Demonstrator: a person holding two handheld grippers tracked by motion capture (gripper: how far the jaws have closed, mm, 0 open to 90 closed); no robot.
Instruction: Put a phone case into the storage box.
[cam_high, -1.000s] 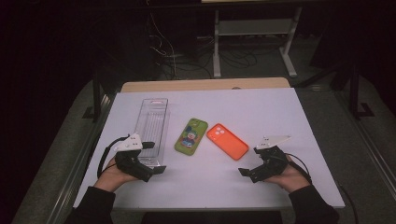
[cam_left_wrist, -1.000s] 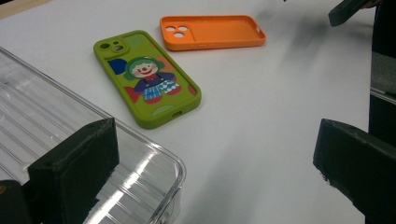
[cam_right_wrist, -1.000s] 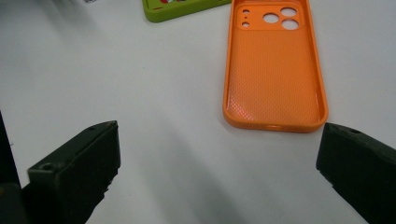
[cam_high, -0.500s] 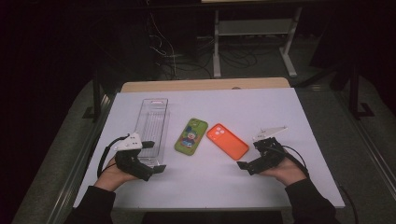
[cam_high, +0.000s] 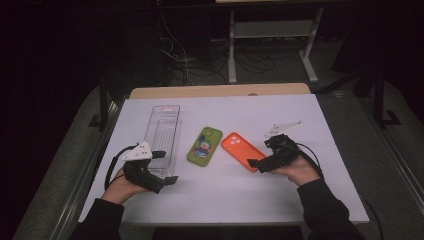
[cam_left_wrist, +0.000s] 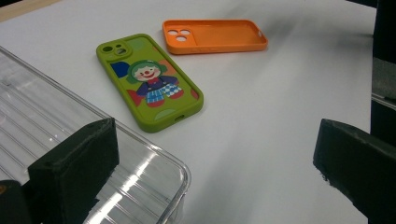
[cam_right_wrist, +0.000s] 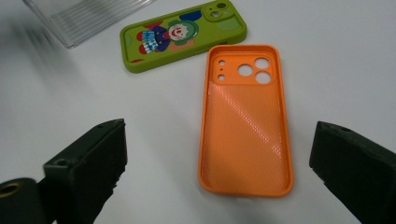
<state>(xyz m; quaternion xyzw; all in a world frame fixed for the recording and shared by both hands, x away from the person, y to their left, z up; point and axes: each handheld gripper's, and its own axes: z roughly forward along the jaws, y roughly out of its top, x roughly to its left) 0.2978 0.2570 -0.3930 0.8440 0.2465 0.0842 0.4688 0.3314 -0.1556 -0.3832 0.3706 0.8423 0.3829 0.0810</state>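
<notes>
Lying flat on the white table (cam_high: 300, 120), inner side up, the orange phone case (cam_high: 243, 150) sits just right of the green clown-print phone case (cam_high: 205, 145); the two are close but apart. From the orange case, the right gripper (cam_high: 256, 164) is at about 4 o'clock in the high view, its tips at the case's near end. Its jaws stand wide apart and hold nothing; in the right gripper view the orange case (cam_right_wrist: 246, 121) lies between and just beyond them, whether touched cannot be told. The clear plastic tray (cam_high: 162, 132) rests at 9 o'clock from the green case. The left gripper (cam_high: 167, 167) is at the tray's near end, jaws wide and empty, one jaw over the tray's corner (cam_left_wrist: 154, 172)
</notes>
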